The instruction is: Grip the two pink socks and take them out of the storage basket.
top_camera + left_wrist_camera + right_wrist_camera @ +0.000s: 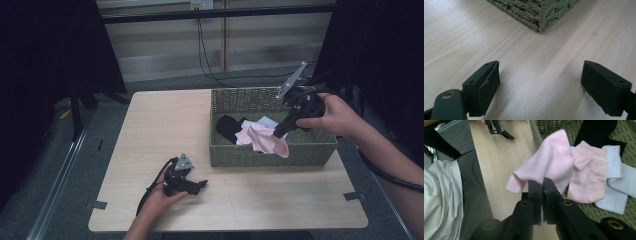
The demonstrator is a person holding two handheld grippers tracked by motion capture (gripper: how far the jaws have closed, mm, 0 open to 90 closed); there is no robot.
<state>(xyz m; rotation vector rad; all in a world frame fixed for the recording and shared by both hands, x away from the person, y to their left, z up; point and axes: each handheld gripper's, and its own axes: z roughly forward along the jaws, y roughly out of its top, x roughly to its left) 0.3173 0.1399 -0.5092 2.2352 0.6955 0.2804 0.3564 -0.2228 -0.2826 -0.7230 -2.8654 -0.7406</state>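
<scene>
Pink sock pinched in the right gripper, jaws closed tight on its fabric, the loose end drooping past the jaws toward 9 o'clock in the right gripper view. In the high view that pink sock hangs over the front wall of the woven basket, partly lifted, at about 3 o'clock from table centre. Right gripper comes in from 2 o'clock, angled down into the basket.

Second pink sock lies flat in the basket just beside the held one, touching it. White socks sit at its 3 o'clock, partly under it. Black sock at 12 o'clock in the same view; in the high view it's at the basket's left end.

Left gripper rests on the wooden table at roughly 7 o'clock from the basket, well apart from it. Jaws wide open, holding nothing; the left gripper view has bare tabletop between them and a basket corner at 12 o'clock.
</scene>
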